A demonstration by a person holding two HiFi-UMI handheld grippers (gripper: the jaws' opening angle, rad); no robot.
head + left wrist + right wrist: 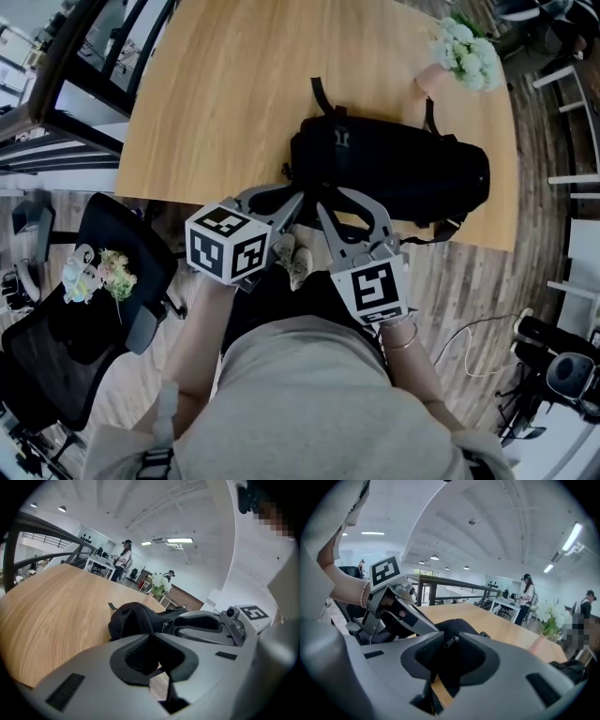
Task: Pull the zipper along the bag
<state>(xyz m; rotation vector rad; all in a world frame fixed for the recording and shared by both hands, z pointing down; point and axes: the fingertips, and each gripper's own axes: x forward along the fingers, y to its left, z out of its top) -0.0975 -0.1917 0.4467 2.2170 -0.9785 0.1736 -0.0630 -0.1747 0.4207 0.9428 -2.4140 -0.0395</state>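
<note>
The backpack point(394, 173) is black woven fabric, an elongated soft-sided shape with loose webbing straps, and lies on its side along the near edge of the bench point(234, 94), a light wood-grain top with a rounded corner. The left claw point(295, 202) and the right claw point(330, 199), both of smooth grey moulded plastic with dark ribbed pads, meet the near-left end of the backpack side by side. Each carries a white cube point(230, 244) printed with black square markers. The head view shows their placement but not the pad gap. The left gripper view shows the left claw drawn together, its pads pinching a thin fold of the black bag material. The right gripper view shows the right claw with its pads apart. Black fabric and the small silver metal zipper pull point(452, 641) stand between them, the pull at the edge of one pad; contact cannot be confirmed. The zipper pull appears in the right gripper view only. White flowers point(469, 52) in a pinkish vase point(433, 80) stand at the far right corner of the bench, well apart from the backpack. A black office chair point(94, 309) stands on the floor to the left.
</note>
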